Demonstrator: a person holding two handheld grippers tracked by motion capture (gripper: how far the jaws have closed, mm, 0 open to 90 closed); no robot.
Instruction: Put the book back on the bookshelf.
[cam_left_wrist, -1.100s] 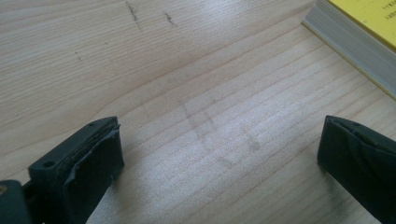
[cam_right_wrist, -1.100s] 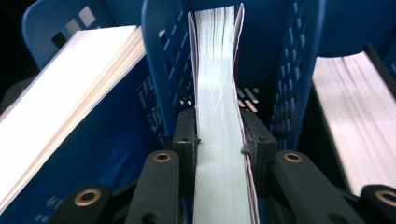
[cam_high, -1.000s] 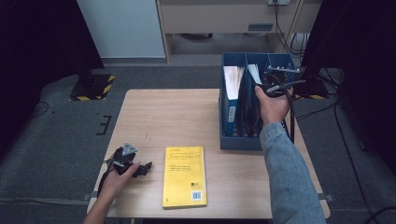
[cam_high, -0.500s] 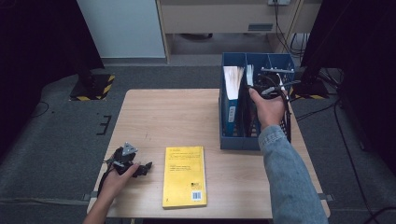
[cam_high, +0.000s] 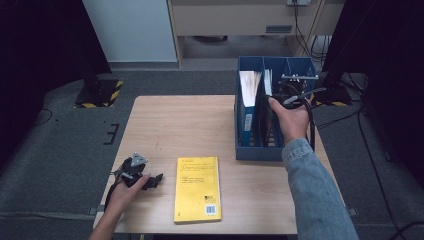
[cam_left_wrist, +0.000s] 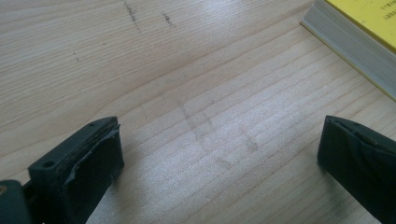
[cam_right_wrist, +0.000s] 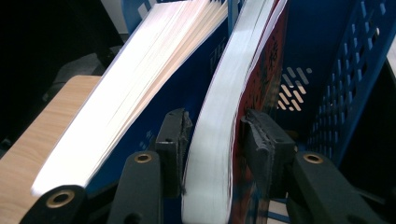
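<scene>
We count 3 books: 1 yellow book (cam_high: 197, 189) flat on the table (cam_high: 190, 125) near its front edge, and 2 standing in the blue rack (cam_high: 244, 150) at the far right. Our right gripper (cam_right_wrist: 214, 140) pinches the red-covered book (cam_right_wrist: 219, 154) inside the rack, 1 jaw on each side of it. The blue book (cam_right_wrist: 135, 93) leans just left of it, beyond a blue divider, though we cannot tell whether they touch. Our left gripper (cam_left_wrist: 219, 154) rests near the table's left front corner, its jaws spread wide over bare wood, the yellow book just to its right.
</scene>
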